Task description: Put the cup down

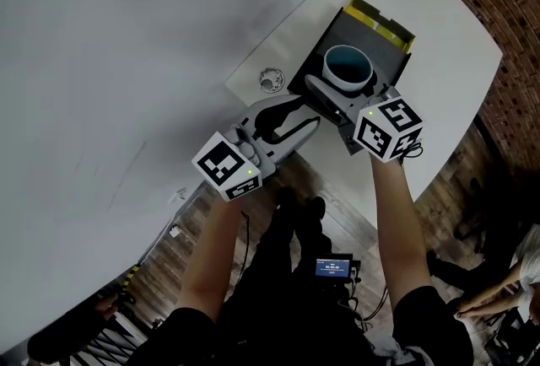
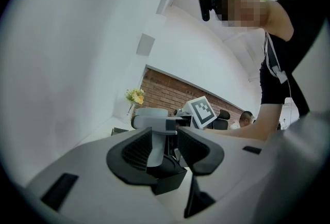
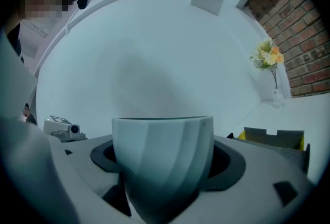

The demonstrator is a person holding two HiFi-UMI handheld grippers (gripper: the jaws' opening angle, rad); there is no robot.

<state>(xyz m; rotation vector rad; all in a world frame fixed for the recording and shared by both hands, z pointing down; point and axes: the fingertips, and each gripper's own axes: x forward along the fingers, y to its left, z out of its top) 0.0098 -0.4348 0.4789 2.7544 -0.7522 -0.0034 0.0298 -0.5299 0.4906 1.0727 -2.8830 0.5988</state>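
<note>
A white cup (image 1: 348, 67) with a teal inside hangs over an open black box (image 1: 390, 48) with yellow flaps on the white table. My right gripper (image 1: 344, 86) is shut on the cup, one pad on each side of its wall. In the right gripper view the cup (image 3: 162, 158) fills the space between the black pads of the right gripper (image 3: 162, 166). My left gripper (image 1: 305, 113) sits just left of the box, level, its jaws apart and holding nothing. The left gripper view looks through the gap of the left gripper (image 2: 165, 148) to the cup (image 2: 149, 113) beyond.
A small round object (image 1: 270, 79) lies on the table (image 1: 447, 78) left of the box. A vase of yellow flowers (image 3: 270, 58) stands at the far corner by a brick wall (image 3: 294, 27). The table's front edge runs just under both grippers. Seated people (image 1: 506, 280) are at the right.
</note>
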